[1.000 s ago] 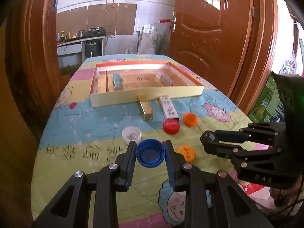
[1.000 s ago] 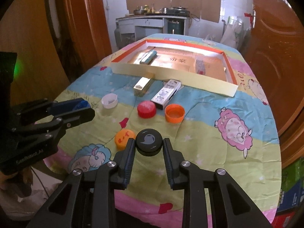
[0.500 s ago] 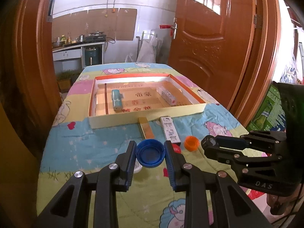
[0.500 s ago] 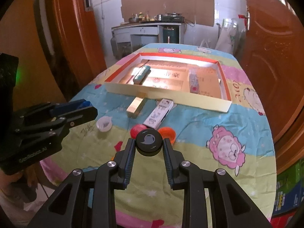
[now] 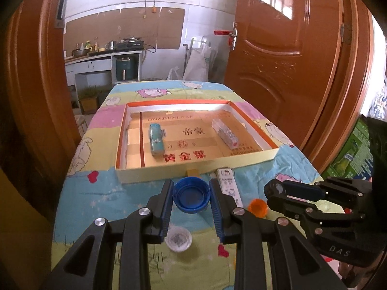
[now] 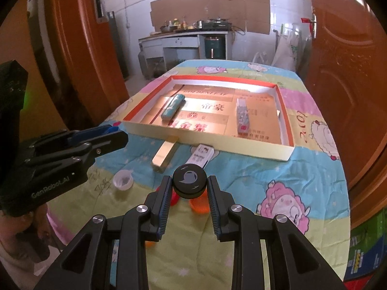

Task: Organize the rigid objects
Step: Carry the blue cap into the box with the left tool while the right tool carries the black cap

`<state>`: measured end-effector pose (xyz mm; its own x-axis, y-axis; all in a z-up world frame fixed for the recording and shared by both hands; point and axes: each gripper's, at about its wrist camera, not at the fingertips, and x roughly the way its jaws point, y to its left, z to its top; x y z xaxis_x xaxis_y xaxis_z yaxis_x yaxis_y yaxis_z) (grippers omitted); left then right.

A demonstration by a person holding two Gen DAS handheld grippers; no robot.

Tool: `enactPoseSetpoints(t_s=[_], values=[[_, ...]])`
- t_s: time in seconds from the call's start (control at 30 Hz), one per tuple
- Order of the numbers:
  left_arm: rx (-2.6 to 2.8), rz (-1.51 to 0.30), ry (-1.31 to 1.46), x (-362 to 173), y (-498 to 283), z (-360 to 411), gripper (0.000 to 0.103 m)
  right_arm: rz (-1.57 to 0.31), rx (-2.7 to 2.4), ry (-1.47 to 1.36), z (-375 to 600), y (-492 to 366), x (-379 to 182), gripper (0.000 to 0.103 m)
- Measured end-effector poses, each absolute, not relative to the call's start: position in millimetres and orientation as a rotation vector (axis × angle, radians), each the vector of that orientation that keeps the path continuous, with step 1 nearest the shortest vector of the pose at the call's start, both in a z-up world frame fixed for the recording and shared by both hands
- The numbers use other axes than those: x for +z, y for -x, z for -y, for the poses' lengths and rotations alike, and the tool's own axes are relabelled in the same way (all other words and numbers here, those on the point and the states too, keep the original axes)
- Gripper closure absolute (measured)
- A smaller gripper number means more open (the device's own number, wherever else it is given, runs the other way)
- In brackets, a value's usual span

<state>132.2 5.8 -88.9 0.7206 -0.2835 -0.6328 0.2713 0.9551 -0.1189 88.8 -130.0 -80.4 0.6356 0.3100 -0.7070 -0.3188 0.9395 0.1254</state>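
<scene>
Since one second ago both of your grippers have gone up and forward: the shallow cardboard tray is now much closer in both wrist views, and the loose caps on the counter have slid down under the fingers.

Your left gripper is closed on the blue bottle cap, its open side facing the camera, and the cap hangs above the counter just before the tray's near wall. Your right gripper is closed on the black round cap, also in the air, short of the tray.

I think the risk is in the last part of the way. The two grippers are near each other (the right one shows just beside the left in the left wrist view), so if you bring both to the same spot they may knock together. The near wall also stands up, and a low approach could push the tray or hit the gold box and the white box that lie against it. Inside, the teal case and the clear patterned box already take room, so a cap released from height may roll or bounce onto them.
</scene>
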Motion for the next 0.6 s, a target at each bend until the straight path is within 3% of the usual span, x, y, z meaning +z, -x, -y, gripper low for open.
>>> enactPoseSetpoints(t_s=[0.6], values=[[-0.315, -0.71, -0.002, -79, -183, 11, 0.073, -0.787, 0.356, -0.019, 146, -134, -75, 0.073]])
